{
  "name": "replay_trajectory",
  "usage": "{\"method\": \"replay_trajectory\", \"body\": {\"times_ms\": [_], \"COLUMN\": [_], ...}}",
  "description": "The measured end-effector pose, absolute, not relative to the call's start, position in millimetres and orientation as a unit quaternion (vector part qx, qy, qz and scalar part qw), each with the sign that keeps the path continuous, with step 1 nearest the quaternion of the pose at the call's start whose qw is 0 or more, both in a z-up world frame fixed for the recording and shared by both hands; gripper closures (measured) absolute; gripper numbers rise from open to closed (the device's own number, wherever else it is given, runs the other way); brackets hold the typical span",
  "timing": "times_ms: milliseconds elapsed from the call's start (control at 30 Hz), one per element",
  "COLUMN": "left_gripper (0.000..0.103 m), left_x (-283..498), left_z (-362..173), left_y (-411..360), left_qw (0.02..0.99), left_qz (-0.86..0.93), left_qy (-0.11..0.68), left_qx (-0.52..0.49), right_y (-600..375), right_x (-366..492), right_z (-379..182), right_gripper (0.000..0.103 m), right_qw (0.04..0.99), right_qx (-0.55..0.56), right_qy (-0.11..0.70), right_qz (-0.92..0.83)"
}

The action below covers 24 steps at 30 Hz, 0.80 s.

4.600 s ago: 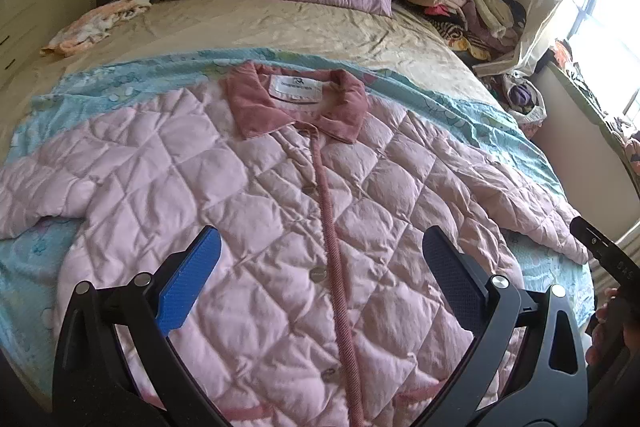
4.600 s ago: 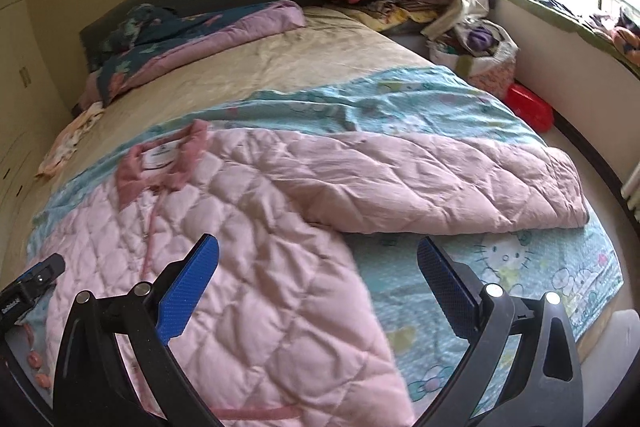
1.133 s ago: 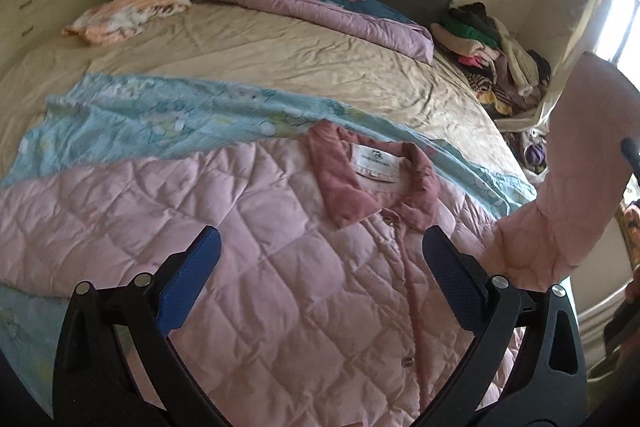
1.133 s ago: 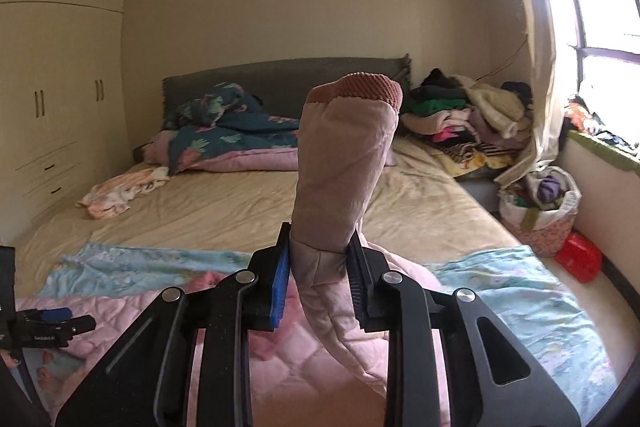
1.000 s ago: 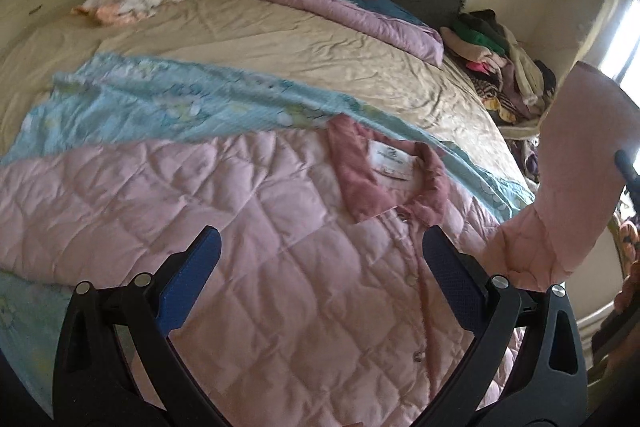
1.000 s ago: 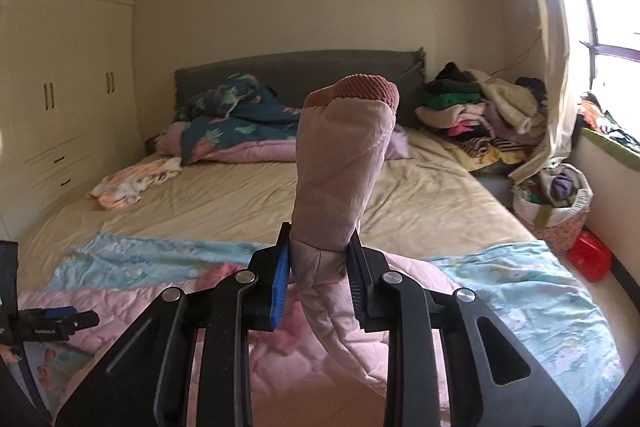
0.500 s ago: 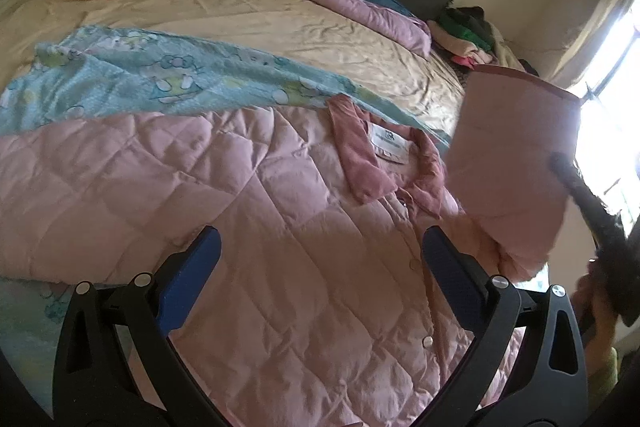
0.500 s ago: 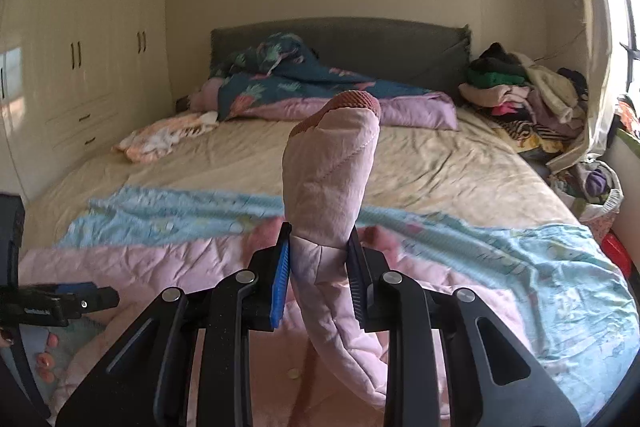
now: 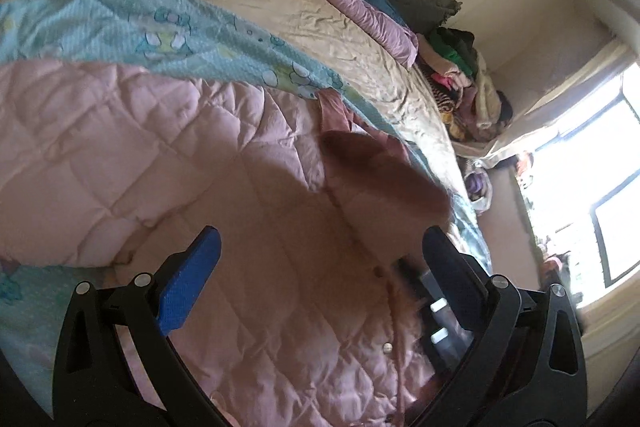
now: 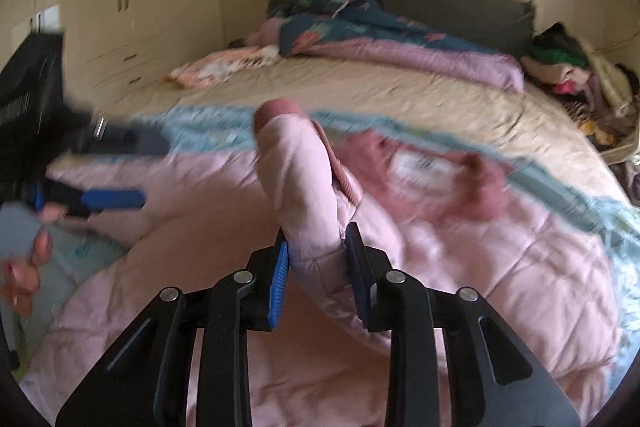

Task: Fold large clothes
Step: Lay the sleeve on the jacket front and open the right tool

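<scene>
The right gripper (image 10: 316, 255) is clamped on the pink quilted jacket's sleeve (image 10: 298, 163), which a second ago stood high over the bed and is now swung low across the jacket (image 9: 168, 155) spread on the bed (image 10: 400, 95). The left gripper (image 9: 320, 251) hovers spread, holding nothing. The sleeve fold looks nearly laid.
</scene>
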<state>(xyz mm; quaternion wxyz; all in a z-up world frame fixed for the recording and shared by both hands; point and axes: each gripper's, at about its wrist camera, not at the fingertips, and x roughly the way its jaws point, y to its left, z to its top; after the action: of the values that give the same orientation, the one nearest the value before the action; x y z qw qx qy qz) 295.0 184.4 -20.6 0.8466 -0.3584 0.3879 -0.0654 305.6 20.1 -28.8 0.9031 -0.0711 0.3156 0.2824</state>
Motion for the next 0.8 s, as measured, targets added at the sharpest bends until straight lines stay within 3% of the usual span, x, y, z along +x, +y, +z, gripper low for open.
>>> {"method": "replay_trajectory", "body": {"times_ms": [133,267,367,567,600,667,700,800], "left_gripper": [0.008,0.008,0.008,0.012,0.018,0.057,0.067,0.083], "left_x": [298.5,305.3,310.8,317.9,318.8,320.9,321.7,321.5], "left_z": [-27.4,-46.0,-62.9,-81.3,-80.4,-79.7,-81.0,-82.5], "left_y": [178.7,170.6,162.2,142.7,139.2,133.3,131.6,128.7], "left_qw": [0.842,0.821,0.805,0.808,0.817,0.83,0.833,0.84], "left_qz": [-0.069,-0.091,-0.1,-0.096,-0.091,-0.078,-0.079,-0.085], "left_qy": [0.399,0.421,0.439,0.457,0.457,0.459,0.458,0.45], "left_qx": [-0.356,-0.375,-0.385,-0.36,-0.341,-0.307,-0.3,-0.292], "right_y": [32.1,37.4,27.6,-21.7,-30.2,-52.4,-64.5,-97.7], "right_x": [302.2,294.1,285.7,273.4,272.4,271.2,270.4,268.4], "right_z": [-51.1,-61.8,-55.8,-45.6,-45.1,-43.9,-42.9,-42.7], "right_gripper": [0.066,0.044,0.034,0.032,0.032,0.032,0.032,0.032], "right_qw": [0.884,0.864,0.86,0.873,0.876,0.879,0.881,0.888], "right_qx": [-0.062,-0.058,-0.038,-0.031,-0.028,-0.009,0.006,0.04], "right_qy": [0.359,0.384,0.386,0.388,0.389,0.395,0.396,0.397], "right_qz": [0.293,0.321,0.331,0.295,0.284,0.267,0.259,0.228]}}
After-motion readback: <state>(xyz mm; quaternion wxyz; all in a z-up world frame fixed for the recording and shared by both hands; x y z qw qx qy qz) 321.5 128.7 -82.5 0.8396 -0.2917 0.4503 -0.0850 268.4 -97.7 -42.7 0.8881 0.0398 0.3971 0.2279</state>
